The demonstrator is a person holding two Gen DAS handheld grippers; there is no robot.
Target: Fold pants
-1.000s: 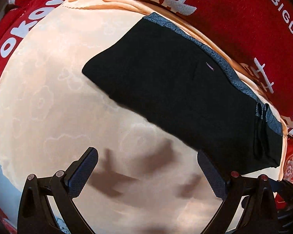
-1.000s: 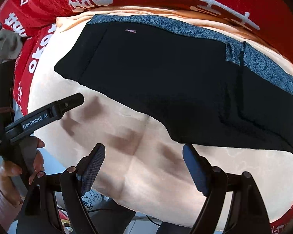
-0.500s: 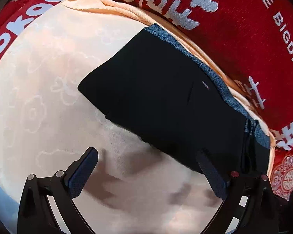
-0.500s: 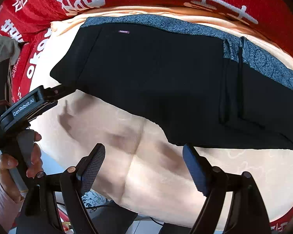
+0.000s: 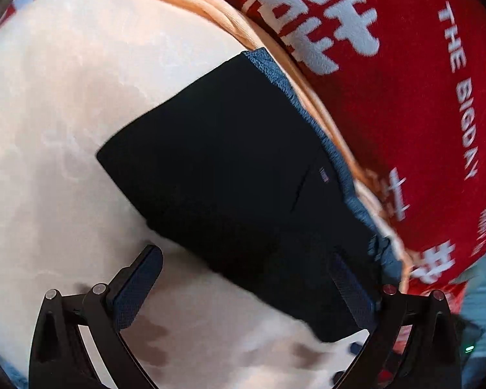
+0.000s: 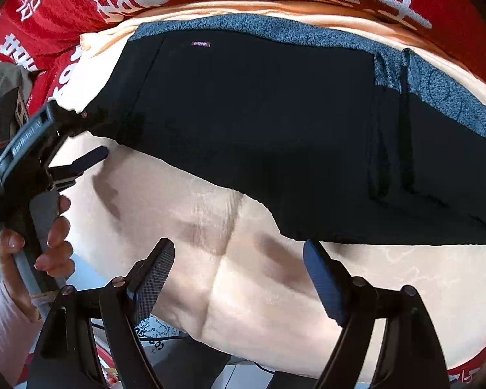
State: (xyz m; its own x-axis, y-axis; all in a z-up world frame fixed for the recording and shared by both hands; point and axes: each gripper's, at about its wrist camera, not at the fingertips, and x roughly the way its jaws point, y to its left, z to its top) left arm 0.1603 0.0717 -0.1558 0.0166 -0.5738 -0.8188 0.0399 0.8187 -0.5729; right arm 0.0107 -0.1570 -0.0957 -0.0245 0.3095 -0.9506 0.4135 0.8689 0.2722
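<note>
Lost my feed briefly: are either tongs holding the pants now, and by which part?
Nothing is held. The left tongs stand open straddling the near edge of the black pants; the right tongs hang open over the peach cloth.

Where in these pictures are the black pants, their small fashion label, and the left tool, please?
black pants [image 6: 259, 123]: right wrist view, middle of the dark fabric.
fashion label [image 6: 200, 44]: right wrist view, tag under the waistband.
left tool [image 6: 81, 136]: right wrist view, between its open fingertips.

Left tool [image 6: 81, 149] now at pants' [image 6: 259, 123] corner.
</note>
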